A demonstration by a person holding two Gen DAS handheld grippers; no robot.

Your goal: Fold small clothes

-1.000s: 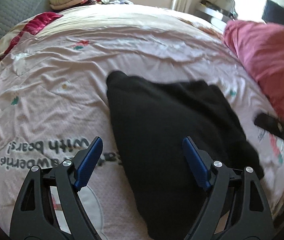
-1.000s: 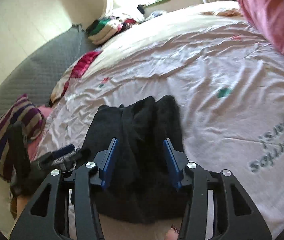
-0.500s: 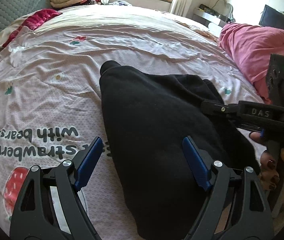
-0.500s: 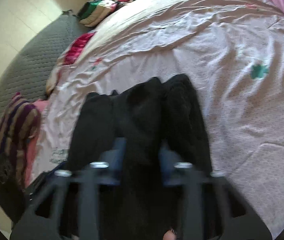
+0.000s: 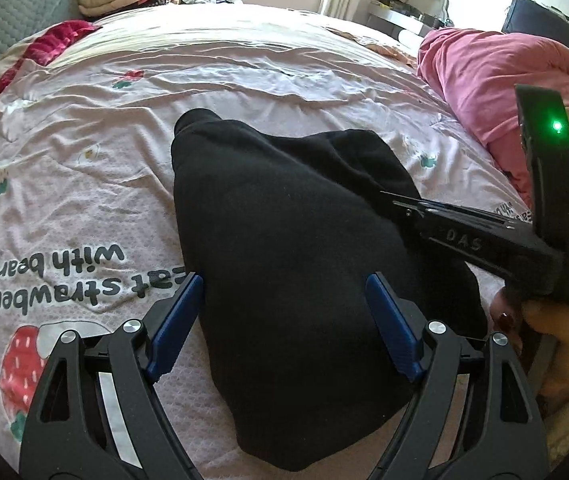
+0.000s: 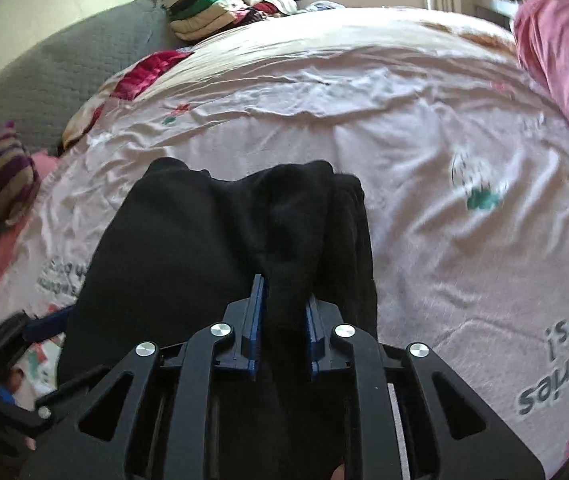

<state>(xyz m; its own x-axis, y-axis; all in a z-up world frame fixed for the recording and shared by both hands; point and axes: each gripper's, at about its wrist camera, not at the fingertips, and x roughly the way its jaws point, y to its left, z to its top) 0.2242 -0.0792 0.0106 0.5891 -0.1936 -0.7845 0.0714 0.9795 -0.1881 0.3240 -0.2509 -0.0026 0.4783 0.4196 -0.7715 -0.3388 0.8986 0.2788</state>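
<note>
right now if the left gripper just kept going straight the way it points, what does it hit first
Most likely the black garment. The left gripper is open, its fingers straddling the cloth, which fills the line ahead. How high the gripper sits above it is unclear. Beyond the garment lies the pink bedsheet.
</note>
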